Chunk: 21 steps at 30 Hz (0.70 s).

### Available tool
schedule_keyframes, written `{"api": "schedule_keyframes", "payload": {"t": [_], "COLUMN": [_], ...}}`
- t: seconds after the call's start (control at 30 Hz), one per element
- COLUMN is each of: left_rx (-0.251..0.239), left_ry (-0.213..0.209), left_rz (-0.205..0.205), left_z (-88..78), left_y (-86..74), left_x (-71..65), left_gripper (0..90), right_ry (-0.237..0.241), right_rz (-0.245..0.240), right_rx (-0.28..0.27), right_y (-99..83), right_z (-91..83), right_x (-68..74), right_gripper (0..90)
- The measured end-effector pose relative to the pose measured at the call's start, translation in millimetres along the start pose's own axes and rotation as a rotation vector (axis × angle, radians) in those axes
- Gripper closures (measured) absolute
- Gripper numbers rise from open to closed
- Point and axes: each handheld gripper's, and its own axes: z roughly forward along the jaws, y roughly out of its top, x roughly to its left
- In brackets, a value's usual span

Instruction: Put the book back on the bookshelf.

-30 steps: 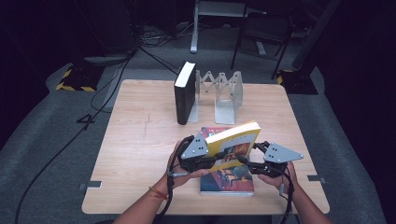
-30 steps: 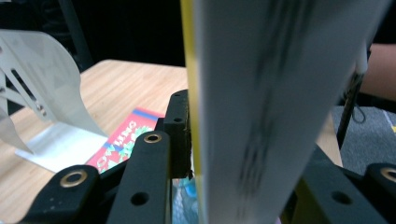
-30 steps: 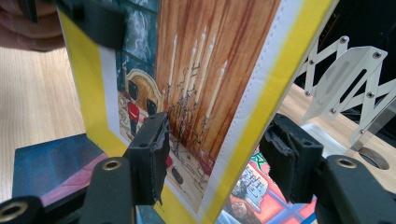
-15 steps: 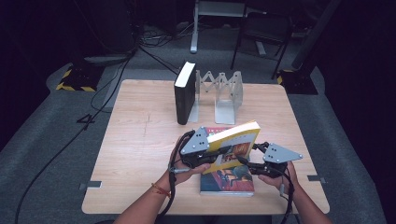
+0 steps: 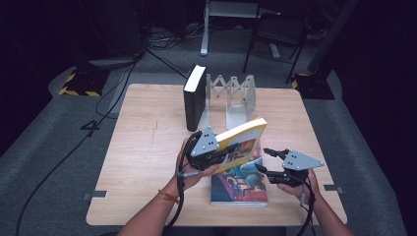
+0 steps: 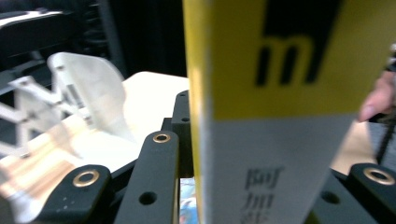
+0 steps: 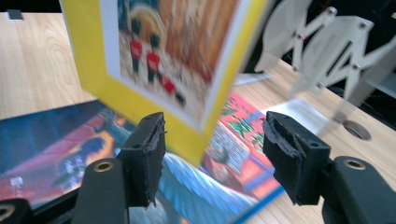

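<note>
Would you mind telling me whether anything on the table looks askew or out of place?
The yellow book is tilted in mid-air, clamped in the left tongs, above a colourful book lying flat near the table's front edge. The black book stands upright against the white rack. Nothing looks damaged.

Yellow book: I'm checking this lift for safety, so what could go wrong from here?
1. The left tongs clamp the yellow book alone near one end, tilted above the table; it could pivot or slip onto the flat book.
2. The right tongs stand open under its lower corner, jaws just opening and not pressing, so they offer no support.
3. The rack and the black book stand close behind; a swing might knock them.
</note>
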Motion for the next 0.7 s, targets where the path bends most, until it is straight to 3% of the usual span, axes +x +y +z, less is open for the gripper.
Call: {"api": "schedule_keyframes", "payload": {"t": [0.07,0.2,0.33,0.4,0.6,0.7], "left_rx": [-0.003,-0.016,-0.023,-0.033,-0.02,-0.006], "left_ry": [0.029,0.128,0.268,0.324,0.439,0.477], "left_rz": [-0.007,-0.033,-0.052,-0.096,-0.18,-0.196], "left_z": [-3.5,-14.0,-24.6,-28.7,-30.2,-27.9], "left_y": [1.4,4.4,4.2,-0.5,-16.7,-24.2], "left_x": [5.4,23.1,39.5,48.9,68.4,77.1], "left_gripper": [74.3,74.3,74.4,74.4,74.4,74.4], "right_ry": [-0.011,-0.035,-0.038,-0.033,-0.017,0.0], "right_rz": [0.012,0.029,0.042,0.039,0.025,0.016], "right_rx": [0.001,0.009,0.016,0.021,0.041,0.05], "right_y": [-2.9,-7.4,-9.4,-9.8,-11.4,-11.9], "right_z": [-2.7,-7.2,-7.0,-6.4,-3.6,-2.0], "right_x": [-3.8,-11.6,-15.0,-14.8,-12.4,-11.6], "right_gripper": [39.8,39.8,39.9,39.7,39.1,38.7]}}
